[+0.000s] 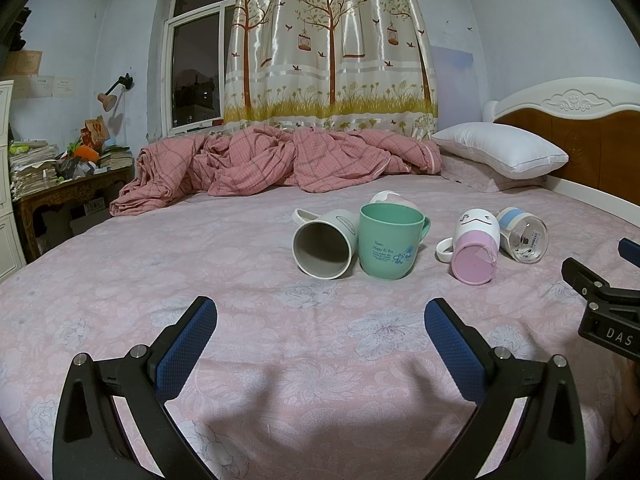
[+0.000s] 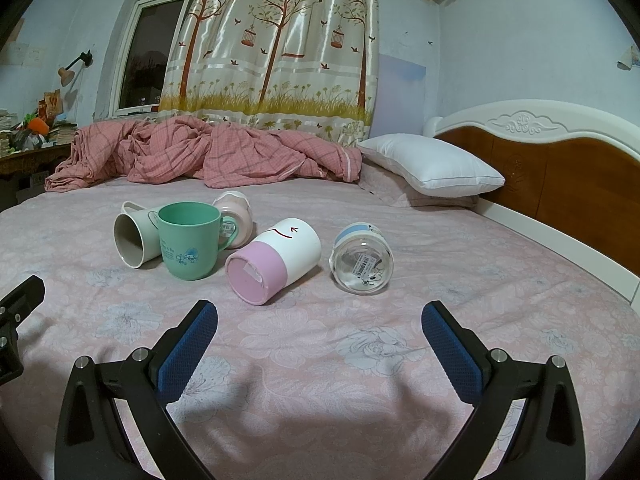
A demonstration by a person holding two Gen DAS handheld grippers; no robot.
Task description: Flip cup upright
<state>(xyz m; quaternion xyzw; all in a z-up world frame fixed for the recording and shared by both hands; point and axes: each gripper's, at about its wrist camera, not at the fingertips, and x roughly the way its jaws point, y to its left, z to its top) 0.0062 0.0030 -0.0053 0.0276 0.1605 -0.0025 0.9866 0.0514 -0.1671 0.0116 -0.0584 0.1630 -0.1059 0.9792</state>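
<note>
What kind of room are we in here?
Most likely a home bedroom. The cups lie on a bed with a pink floral sheet, there is a white pillow by a wooden headboard, and a crumpled pink quilt sits below a curtained window.

My left wrist camera sits low over the bed (image 1: 160, 264), facing the curtain (image 1: 332, 40) and window; my right one looks the same way from further right. Both share the cluster of cups (image 2: 188, 246) ahead, near but beyond my fingers
</note>
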